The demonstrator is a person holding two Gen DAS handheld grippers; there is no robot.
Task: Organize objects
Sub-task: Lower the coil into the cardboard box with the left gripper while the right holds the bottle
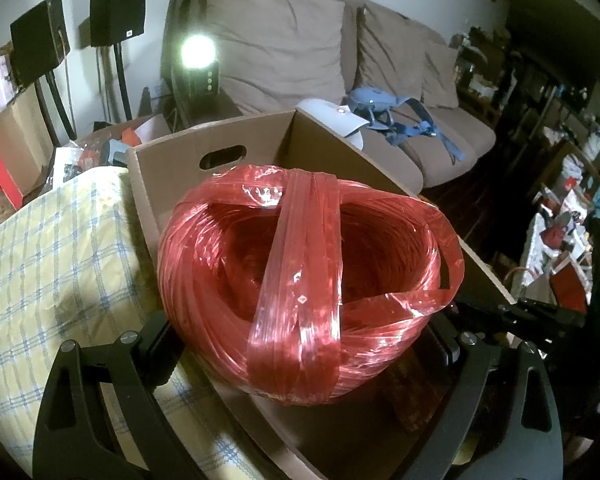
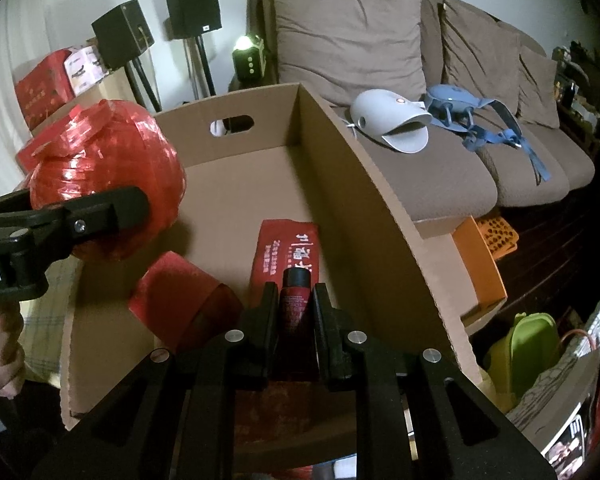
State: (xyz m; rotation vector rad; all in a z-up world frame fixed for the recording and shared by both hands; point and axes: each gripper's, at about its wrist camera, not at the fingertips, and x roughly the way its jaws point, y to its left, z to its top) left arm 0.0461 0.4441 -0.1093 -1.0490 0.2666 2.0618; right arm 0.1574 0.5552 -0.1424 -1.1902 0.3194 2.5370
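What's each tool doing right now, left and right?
Left tool: shut on the red twine ball, above the cardboard box.
Right tool: shut on a small red bottle.

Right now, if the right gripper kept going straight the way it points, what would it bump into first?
Probably the red packet on the box floor: the right gripper, holding a dark bottle, aims at it. Depth is unclear.
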